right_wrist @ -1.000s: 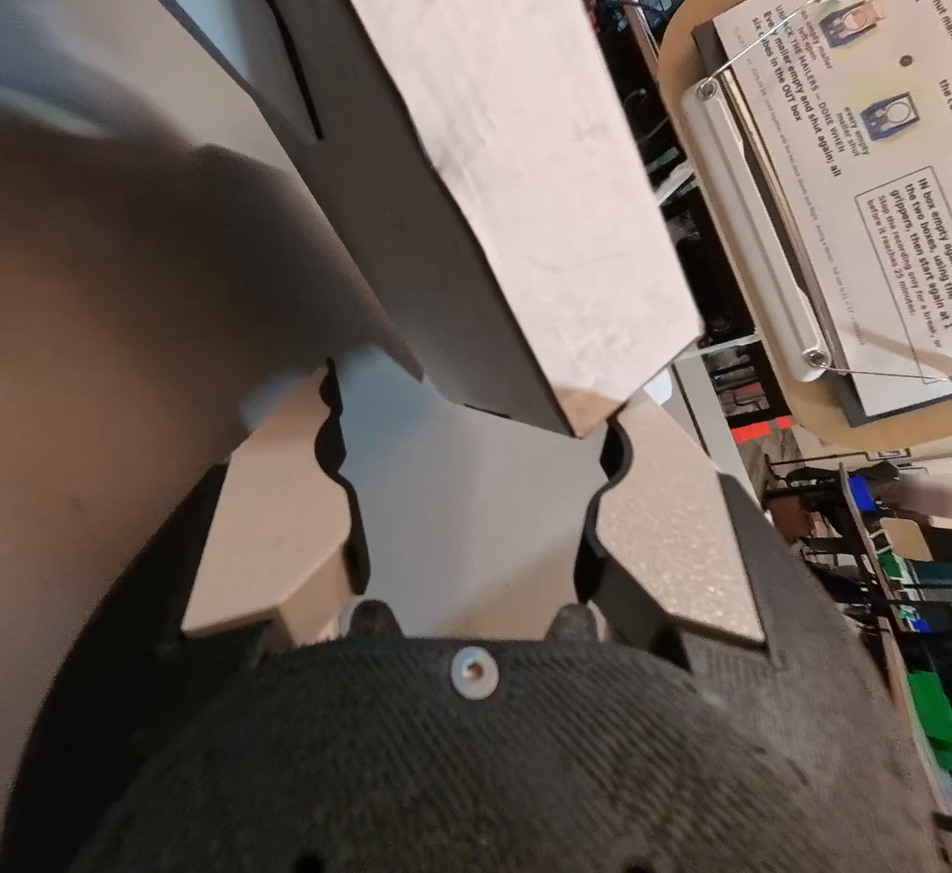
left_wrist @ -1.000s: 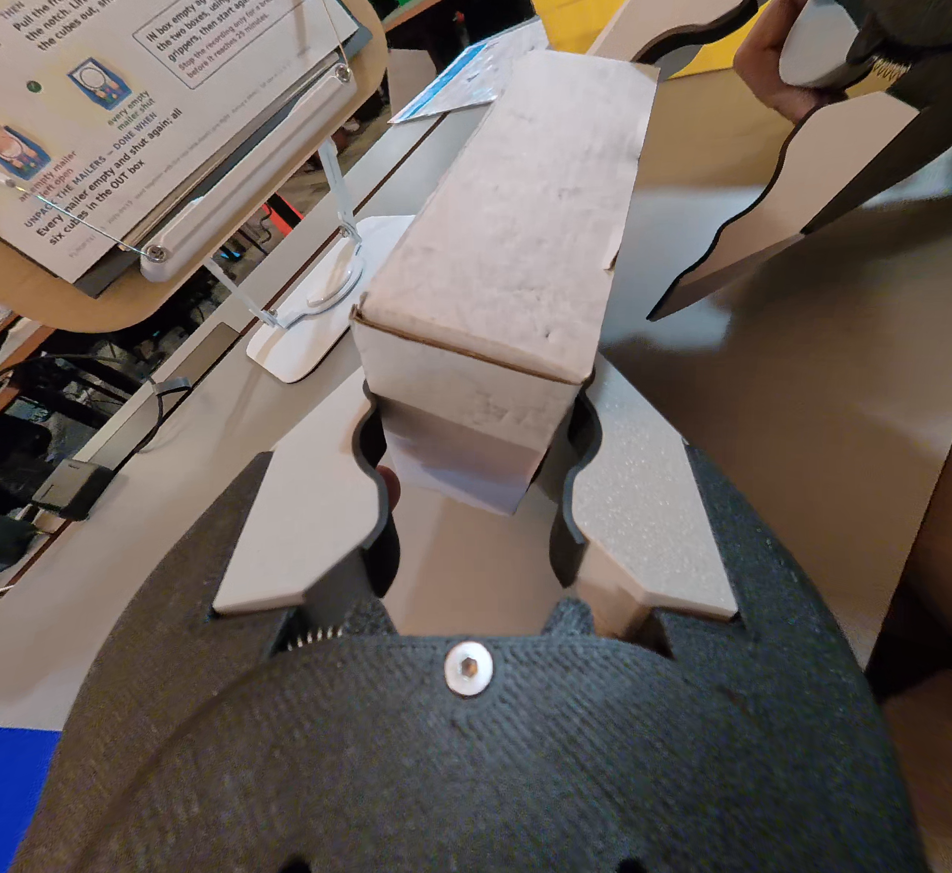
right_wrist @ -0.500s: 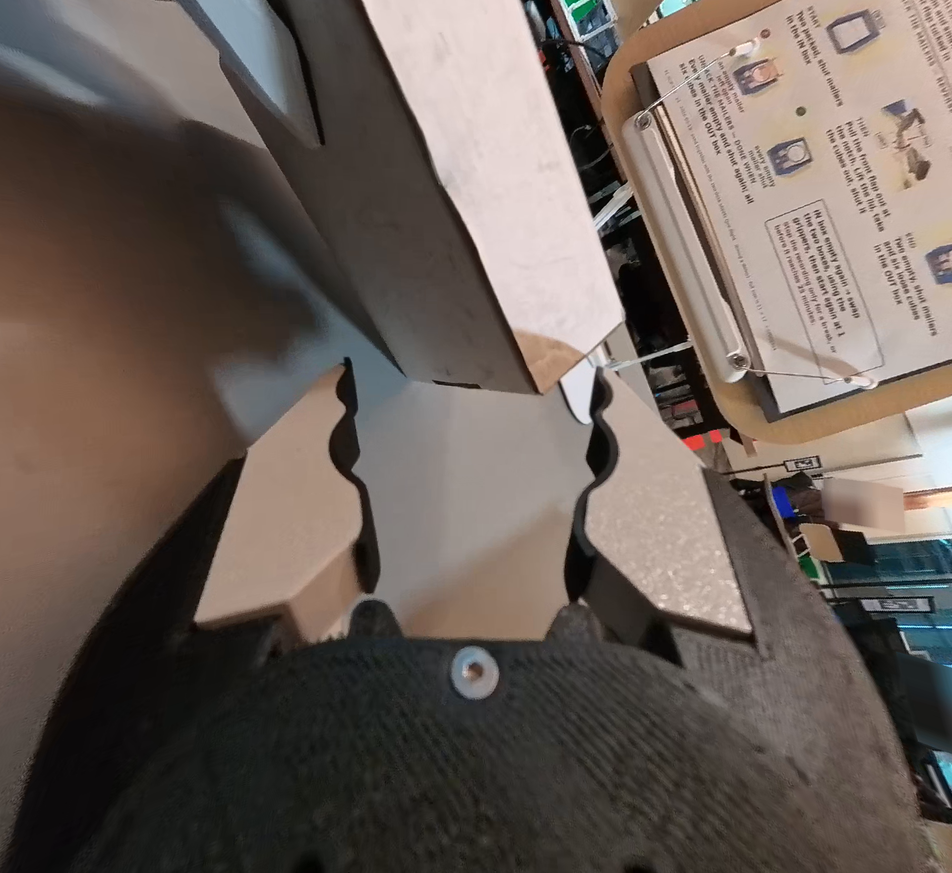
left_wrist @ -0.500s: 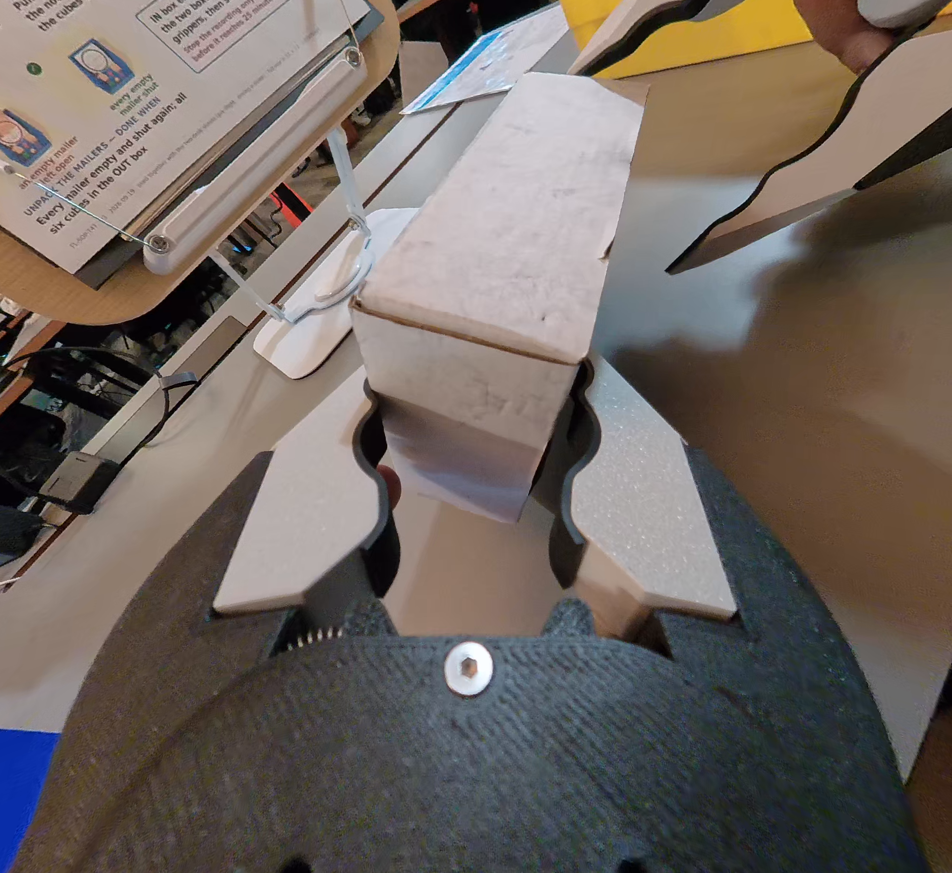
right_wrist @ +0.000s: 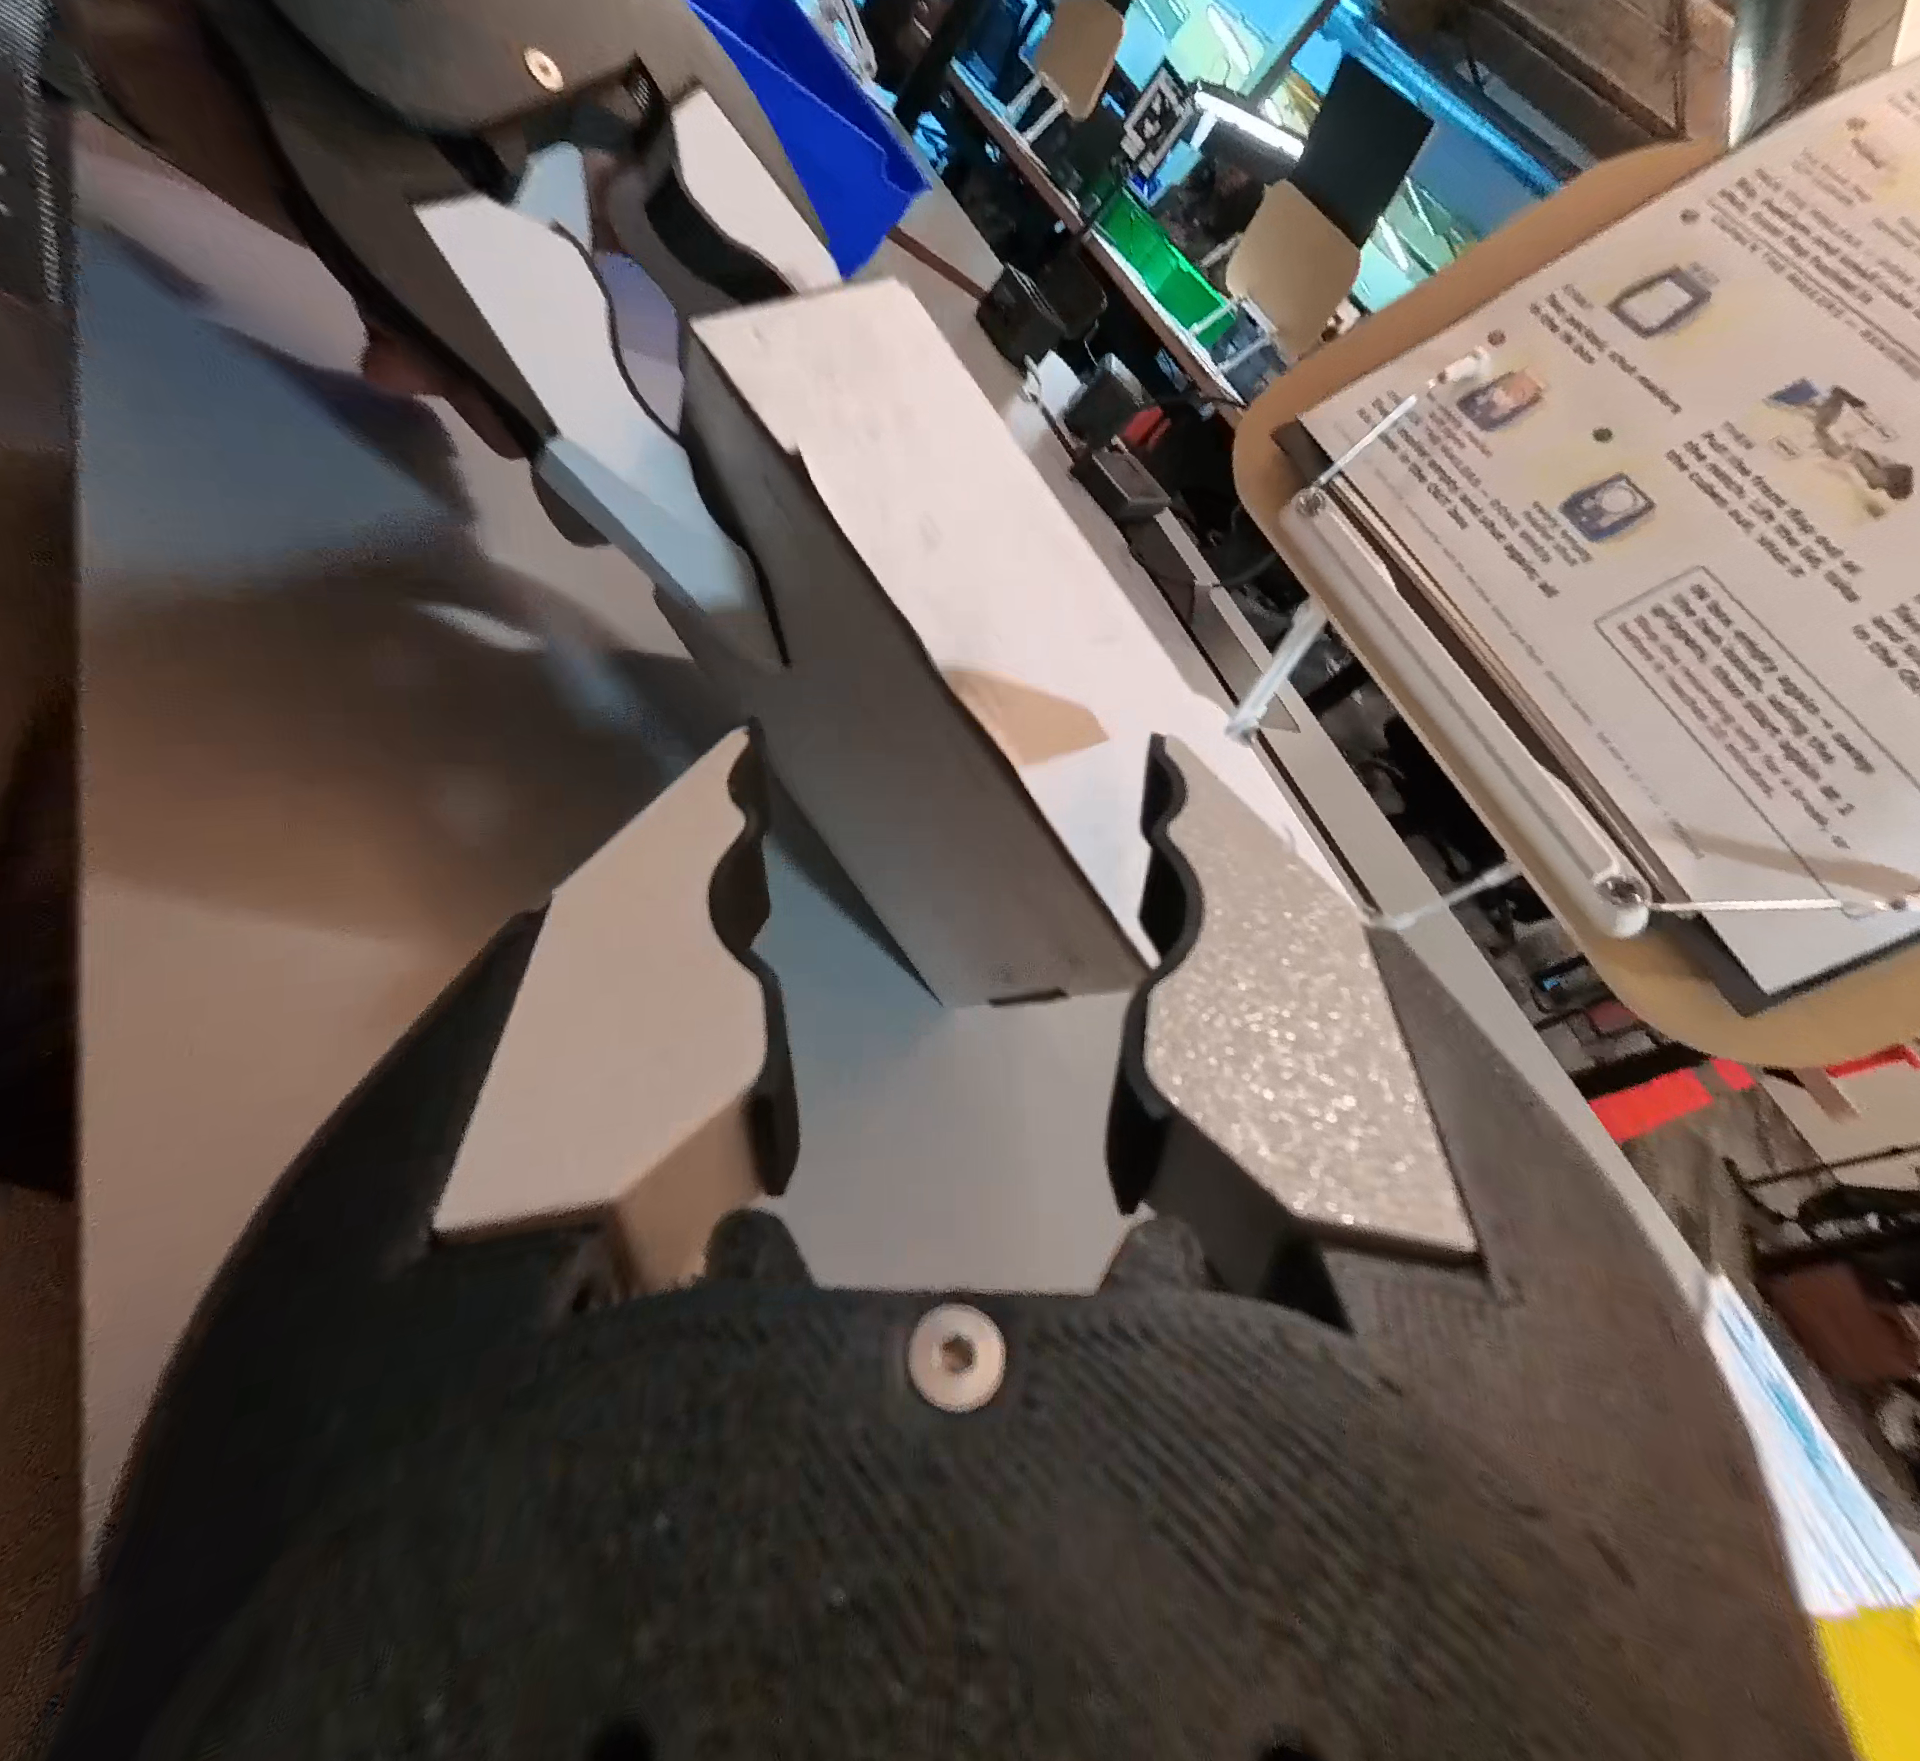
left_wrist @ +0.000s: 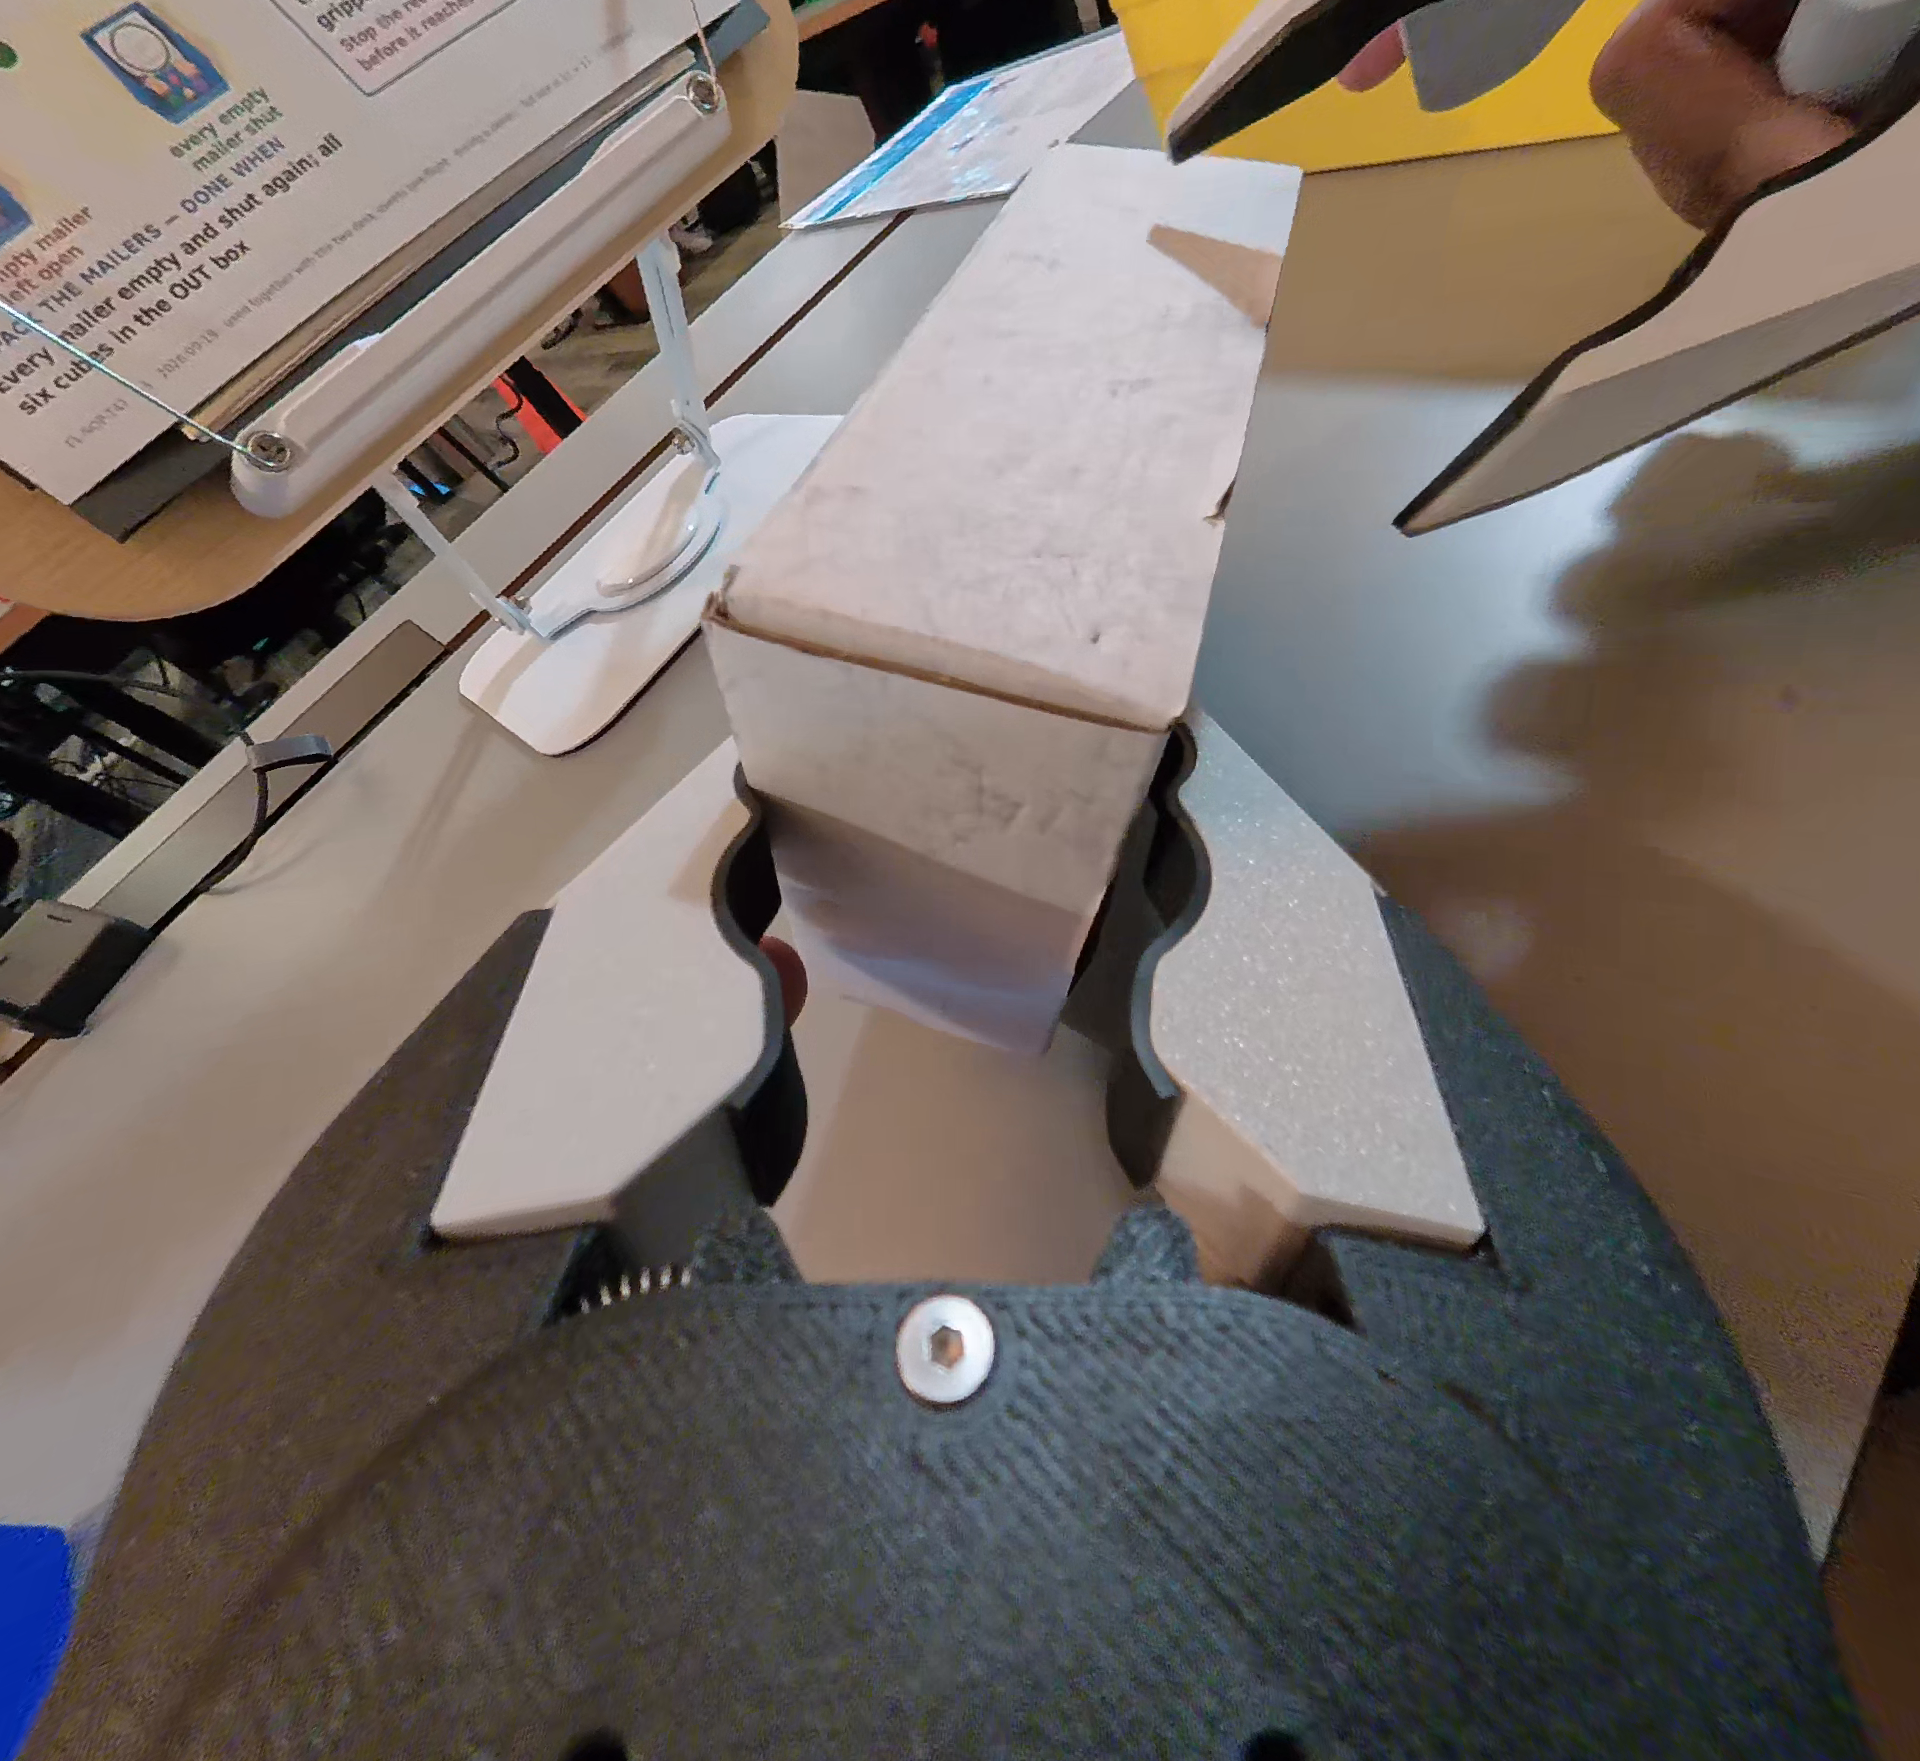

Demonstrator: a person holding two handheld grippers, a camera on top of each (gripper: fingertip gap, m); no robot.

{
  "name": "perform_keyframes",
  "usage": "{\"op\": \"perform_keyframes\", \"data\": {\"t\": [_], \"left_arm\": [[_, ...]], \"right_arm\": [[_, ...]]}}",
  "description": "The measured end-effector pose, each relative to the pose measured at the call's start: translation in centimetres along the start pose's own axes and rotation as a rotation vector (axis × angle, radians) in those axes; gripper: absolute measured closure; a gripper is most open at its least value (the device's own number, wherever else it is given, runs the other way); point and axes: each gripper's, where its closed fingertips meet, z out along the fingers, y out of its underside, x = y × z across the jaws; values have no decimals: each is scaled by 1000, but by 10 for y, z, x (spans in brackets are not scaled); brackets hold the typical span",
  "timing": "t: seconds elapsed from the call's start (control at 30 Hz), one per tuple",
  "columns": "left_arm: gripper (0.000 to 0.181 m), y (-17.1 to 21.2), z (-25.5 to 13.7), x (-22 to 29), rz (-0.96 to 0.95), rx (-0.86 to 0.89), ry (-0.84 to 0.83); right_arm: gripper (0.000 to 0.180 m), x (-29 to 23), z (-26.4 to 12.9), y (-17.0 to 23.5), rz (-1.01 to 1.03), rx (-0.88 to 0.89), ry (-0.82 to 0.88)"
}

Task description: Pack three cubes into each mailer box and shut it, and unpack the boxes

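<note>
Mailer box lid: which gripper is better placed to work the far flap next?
Right. The left gripper is shut on the near end of the mailer box, steadying it, while the right gripper is open and free at the far end.

The shut box (left_wrist: 1023,506) hides its contents, its near end sits behind the left claw (left_wrist: 961,922), and the table (right_wrist: 260,724) looks motion-blurred.

Left wrist view: close behind the mailer box (left_wrist: 997,506), facing along it toward the yellow bin (left_wrist: 1278,18). Right wrist view: close at the opposite end, looking back. Shared: box, instruction stand (left_wrist: 343,184), table (left_wrist: 1455,672).
</note>
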Motion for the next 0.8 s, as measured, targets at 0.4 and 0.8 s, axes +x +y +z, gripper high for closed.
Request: {"op": "perform_keyframes", "data": {"t": [0.4, 0.8], "left_arm": [[110, -5, 2, 21, 81, 14, 48], [110, -6, 4, 25, 113, 8, 44]], "right_arm": [[110, -25, 1, -15, -117, 30, -56], [121, -6, -7, -30, -186, 85, 61]]}}
